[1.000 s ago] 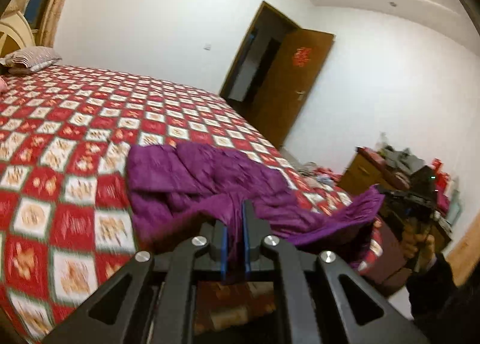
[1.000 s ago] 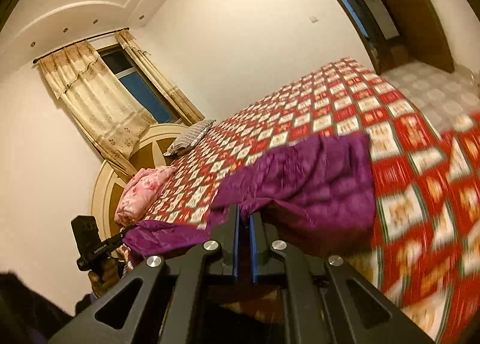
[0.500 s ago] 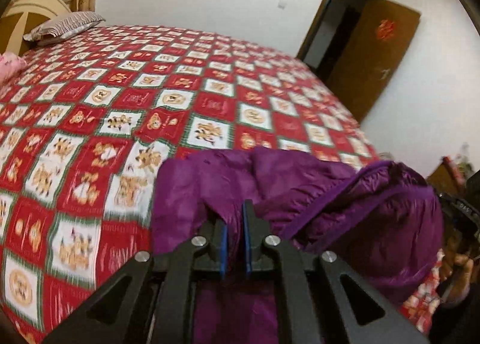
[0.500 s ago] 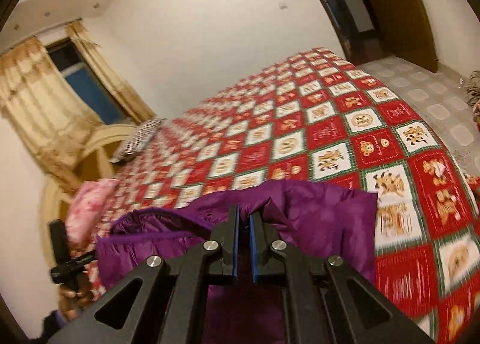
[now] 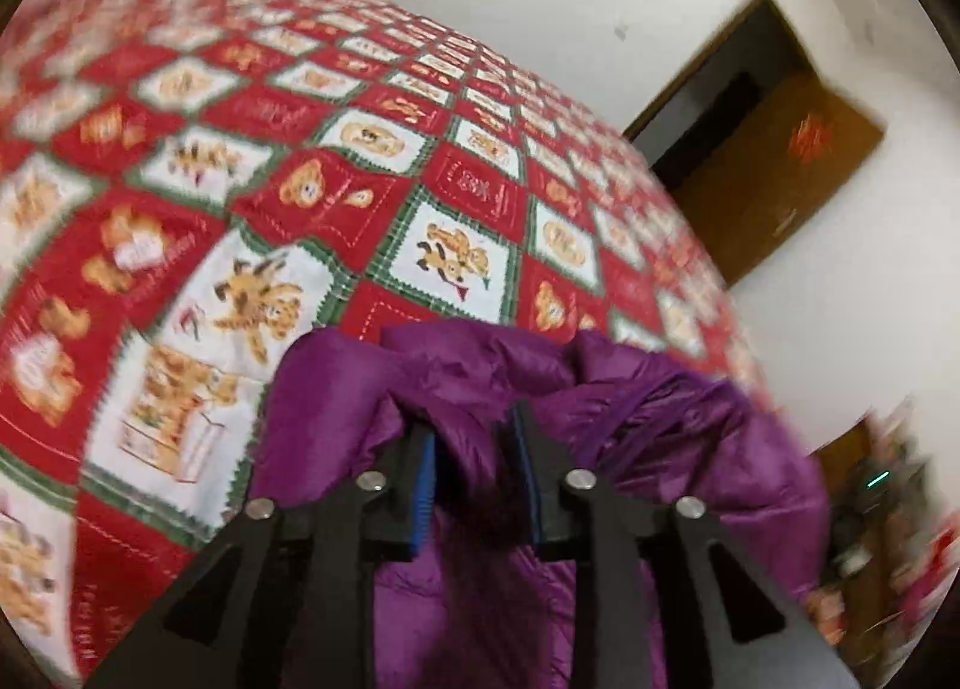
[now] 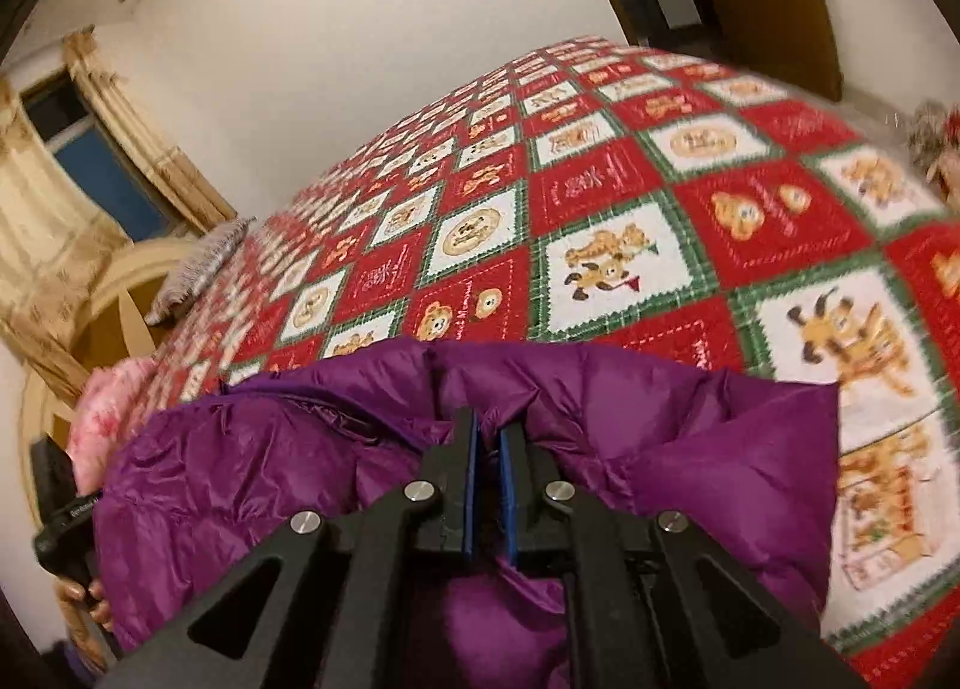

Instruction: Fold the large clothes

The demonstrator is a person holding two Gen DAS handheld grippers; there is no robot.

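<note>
A purple puffy jacket [image 5: 690, 449] lies bunched at the near edge of the bed, on a red, white and green patchwork bedspread [image 5: 300, 179]. My left gripper [image 5: 471, 425] sits low over it. Its jaws are opening, and a loose fold of the purple fabric lies in the gap between the blue pads. In the right wrist view the jacket [image 6: 270, 449] spreads to both sides. My right gripper [image 6: 486, 425] is shut on a pinch of its fabric. The bedspread [image 6: 600, 179] stretches away beyond it.
A brown door [image 5: 774, 179] stands open at the right wall. A striped pillow [image 6: 204, 263], a pink pillow [image 6: 114, 407] and a curved headboard [image 6: 120, 317] are at the bed's far left. A hand with the other gripper's handle [image 6: 66, 515] shows at the left edge.
Both grippers have come down and forward over the bed, carrying the jacket's edge with them so that it bunches on itself. The left jaws have parted; the right jaws stay closed.
</note>
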